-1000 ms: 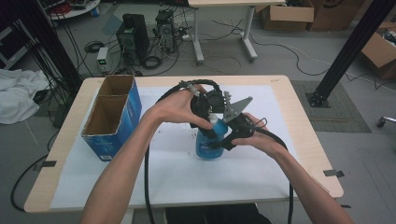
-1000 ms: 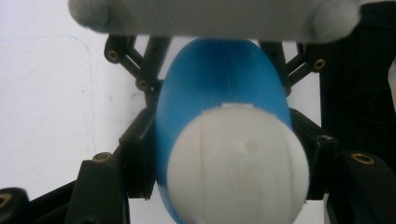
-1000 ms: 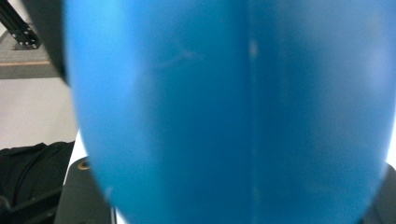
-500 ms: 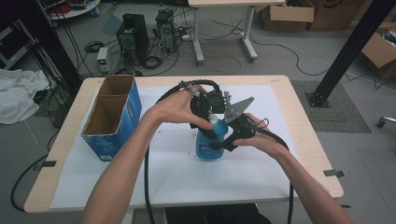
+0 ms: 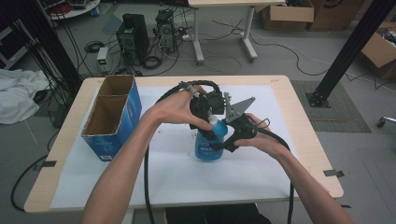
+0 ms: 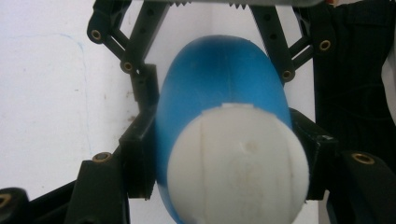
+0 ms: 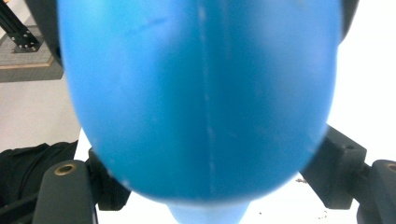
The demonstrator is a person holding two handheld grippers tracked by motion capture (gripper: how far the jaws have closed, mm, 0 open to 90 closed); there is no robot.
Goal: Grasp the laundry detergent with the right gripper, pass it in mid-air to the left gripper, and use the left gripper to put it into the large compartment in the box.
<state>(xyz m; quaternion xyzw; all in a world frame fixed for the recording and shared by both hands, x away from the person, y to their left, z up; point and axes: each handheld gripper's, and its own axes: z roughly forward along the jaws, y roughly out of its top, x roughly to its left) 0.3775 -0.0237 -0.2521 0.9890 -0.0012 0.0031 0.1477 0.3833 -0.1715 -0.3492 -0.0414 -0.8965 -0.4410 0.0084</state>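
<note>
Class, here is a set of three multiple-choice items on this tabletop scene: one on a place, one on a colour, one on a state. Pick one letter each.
1. Where does the open blue cardboard box stand on the table?
A. left side
B. right side
C. near front edge

2. What colour is the cap of the blue plastic bottle?
A. red
B. white
C. black

3. How does the left gripper stand?
A. open, apart from everything
B. lying on the table
C. shut on the bottle's cap

Answers: 1 A, the high view shows the box left of the bottle. 2 B, the left gripper view shows a white cap. 3 C, black jaws press both sides of the cap.
</note>
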